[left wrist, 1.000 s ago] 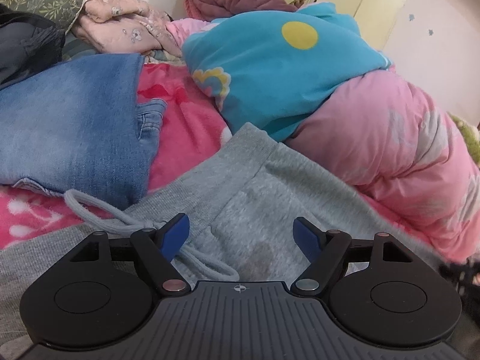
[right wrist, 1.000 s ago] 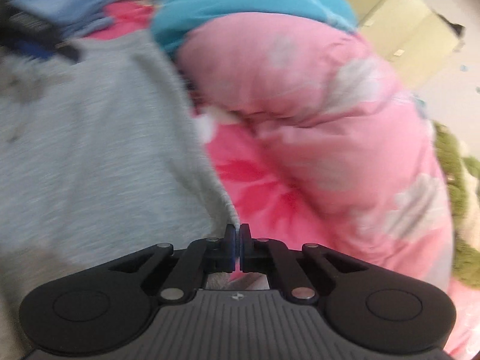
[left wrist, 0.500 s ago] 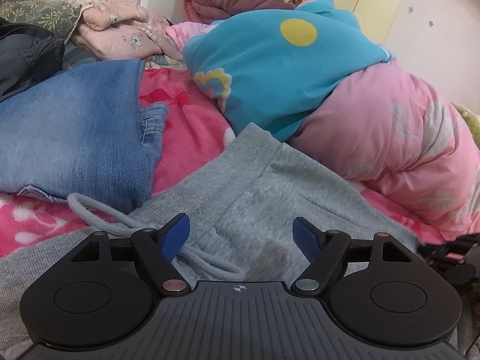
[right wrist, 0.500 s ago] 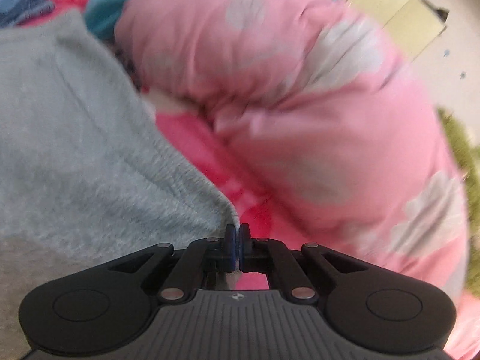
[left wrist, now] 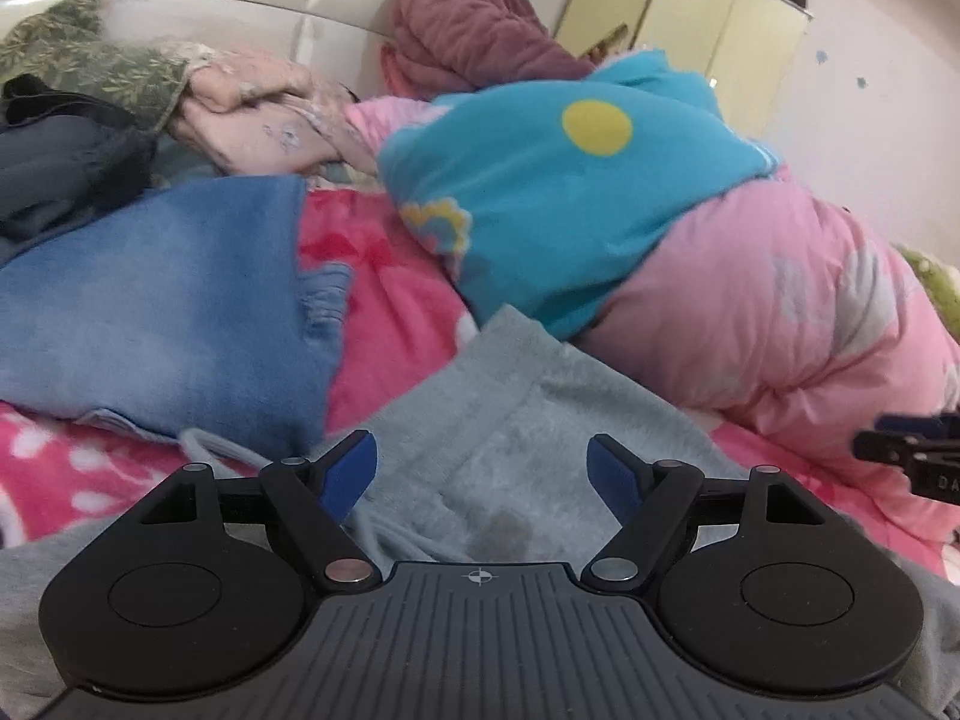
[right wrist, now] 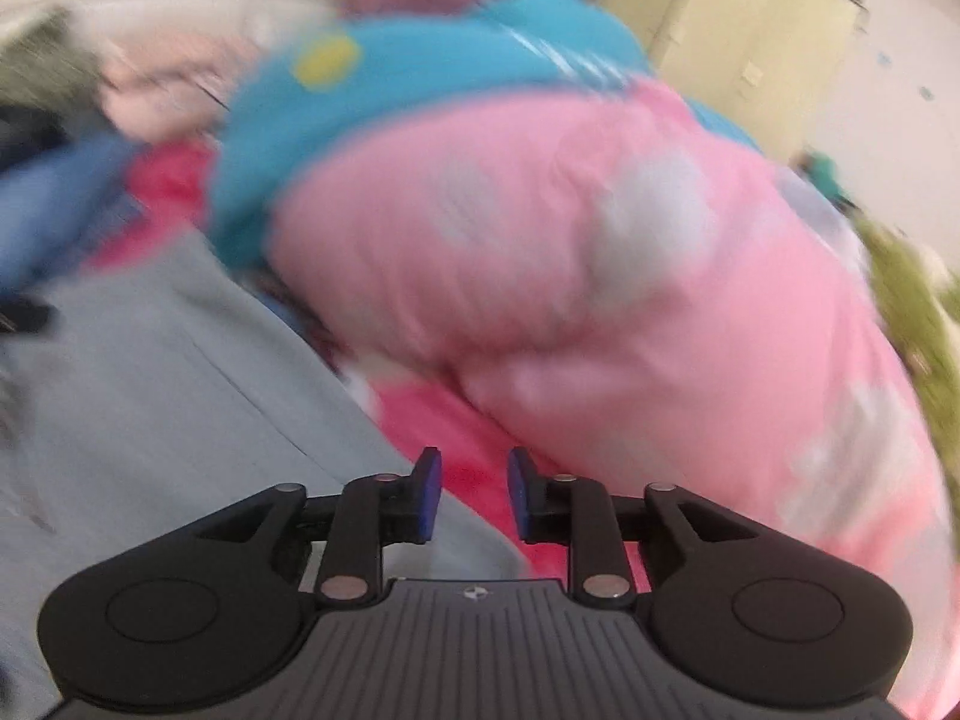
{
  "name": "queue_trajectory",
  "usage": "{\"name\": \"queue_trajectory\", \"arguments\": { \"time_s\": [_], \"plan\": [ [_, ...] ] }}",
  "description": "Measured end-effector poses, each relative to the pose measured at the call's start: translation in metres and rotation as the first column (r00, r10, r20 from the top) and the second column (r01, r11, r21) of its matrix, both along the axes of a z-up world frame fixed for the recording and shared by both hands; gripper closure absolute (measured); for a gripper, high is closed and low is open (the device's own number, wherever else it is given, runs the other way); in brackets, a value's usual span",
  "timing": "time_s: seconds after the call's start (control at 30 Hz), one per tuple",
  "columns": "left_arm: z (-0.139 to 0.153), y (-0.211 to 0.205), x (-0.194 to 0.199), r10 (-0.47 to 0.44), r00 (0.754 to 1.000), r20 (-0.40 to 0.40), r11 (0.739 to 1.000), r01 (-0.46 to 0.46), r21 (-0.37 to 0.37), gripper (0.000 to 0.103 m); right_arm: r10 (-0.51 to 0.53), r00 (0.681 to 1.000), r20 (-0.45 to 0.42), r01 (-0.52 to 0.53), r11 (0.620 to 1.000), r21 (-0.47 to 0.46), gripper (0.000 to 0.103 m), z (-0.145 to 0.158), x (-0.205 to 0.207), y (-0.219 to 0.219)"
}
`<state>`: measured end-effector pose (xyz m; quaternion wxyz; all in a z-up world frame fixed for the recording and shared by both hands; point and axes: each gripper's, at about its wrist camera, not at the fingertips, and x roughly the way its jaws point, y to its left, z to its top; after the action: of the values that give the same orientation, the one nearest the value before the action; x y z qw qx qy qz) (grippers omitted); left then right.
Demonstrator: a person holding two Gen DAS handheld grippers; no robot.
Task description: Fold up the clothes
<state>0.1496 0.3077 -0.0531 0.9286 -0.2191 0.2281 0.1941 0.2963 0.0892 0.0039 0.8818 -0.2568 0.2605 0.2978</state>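
Grey sweatpants, spread flat on the pink floral bedspread, below the folded jeans and beside the pink quilt. Soft, light, limp knit, likely best pinched at waistband or hem edge. Directly under the left gripper, spread wide, nothing pinched. Left of the right gripper, just opened partway, empty.

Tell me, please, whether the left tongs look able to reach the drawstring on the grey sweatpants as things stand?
Probably yes: the left tongs stand open over the grey sweatpants, and the drawstring lies uncovered beside the left fingertip, nothing between.
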Motion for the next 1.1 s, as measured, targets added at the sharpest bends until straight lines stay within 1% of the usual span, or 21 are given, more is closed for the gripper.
{"name": "queue_trajectory", "arguments": {
  "time_s": [0.07, 0.1, 0.2, 0.3, 0.37, 0.4, 0.47, 0.53, 0.57, 0.63, 0.67, 0.77, 0.87, 0.97, 1.1],
  "plan": [
    [-0.001, 0.008, 0.0, 0.031, 0.999, -0.011, 0.999, -0.032, -0.011, 0.025, 0.094, 0.996, -0.002, -0.094, 0.995, 0.022, 0.066, 0.0, -0.003, 0.026],
    [-0.002, 0.012, -0.001, 0.047, 0.999, -0.017, 0.999, -0.047, -0.017, 0.025, 0.142, 0.99, 0.001, -0.142, 0.99, 0.017, 0.065, -0.004, -0.003, 0.042],
    [-0.005, 0.026, -0.002, 0.092, 0.995, -0.03, 0.995, -0.093, -0.038, 0.025, 0.277, 0.961, 0.003, -0.277, 0.961, -0.018, 0.065, -0.018, 0.004, 0.09],
    [-0.008, 0.037, -0.003, 0.118, 0.992, -0.037, 0.991, -0.119, -0.056, 0.025, 0.363, 0.932, -0.017, -0.363, 0.93, -0.06, 0.062, -0.032, 0.02, 0.134],
    [-0.01, 0.042, -0.003, 0.125, 0.991, -0.041, 0.99, -0.127, -0.063, 0.025, 0.393, 0.919, -0.032, -0.395, 0.915, -0.083, 0.061, -0.041, 0.032, 0.156],
    [-0.01, 0.043, -0.003, 0.124, 0.991, -0.041, 0.99, -0.127, -0.062, 0.025, 0.399, 0.915, -0.055, -0.402, 0.912, -0.084, 0.059, -0.045, 0.04, 0.164],
    [-0.011, 0.043, -0.002, 0.123, 0.992, -0.043, 0.991, -0.125, -0.054, 0.025, 0.4, 0.909, -0.114, -0.41, 0.909, -0.075, 0.056, -0.052, 0.056, 0.178],
    [-0.012, 0.042, -0.001, 0.123, 0.991, -0.044, 0.991, -0.125, -0.051, 0.024, 0.396, 0.896, -0.203, -0.413, 0.909, -0.047, 0.056, -0.059, 0.073, 0.187],
    [-0.012, 0.042, -0.001, 0.123, 0.991, -0.045, 0.991, -0.125, -0.049, 0.024, 0.39, 0.889, -0.241, -0.407, 0.913, -0.027, 0.057, -0.061, 0.079, 0.189],
    [-0.012, 0.042, -0.001, 0.123, 0.991, -0.046, 0.991, -0.125, -0.046, 0.024, 0.385, 0.878, -0.285, -0.397, 0.918, 0.016, 0.066, -0.062, 0.084, 0.189],
    [-0.012, 0.042, -0.001, 0.123, 0.991, -0.046, 0.991, -0.125, -0.044, 0.024, 0.392, 0.876, -0.282, -0.402, 0.915, 0.026, 0.077, -0.061, 0.083, 0.187],
    [-0.013, 0.042, -0.001, 0.126, 0.991, -0.045, 0.991, -0.128, -0.041, 0.026, 0.429, 0.876, -0.219, -0.433, 0.901, 0.034, 0.088, -0.053, 0.07, 0.182],
    [-0.011, 0.043, -0.004, 0.135, 0.99, -0.031, 0.99, -0.136, -0.047, 0.026, 0.447, 0.885, -0.133, -0.44, 0.894, 0.08, 0.091, -0.036, 0.059, 0.17],
    [-0.011, 0.044, -0.005, 0.138, 0.99, -0.023, 0.989, -0.139, -0.052, 0.026, 0.453, 0.89, -0.049, -0.447, 0.89, 0.091, 0.092, -0.026, 0.048, 0.168],
    [-0.01, 0.042, -0.003, 0.136, 0.99, -0.032, 0.99, -0.137, -0.031, 0.026, 0.451, 0.893, -0.007, -0.448, 0.889, 0.099, 0.092, -0.027, 0.048, 0.178]
  ]
}}
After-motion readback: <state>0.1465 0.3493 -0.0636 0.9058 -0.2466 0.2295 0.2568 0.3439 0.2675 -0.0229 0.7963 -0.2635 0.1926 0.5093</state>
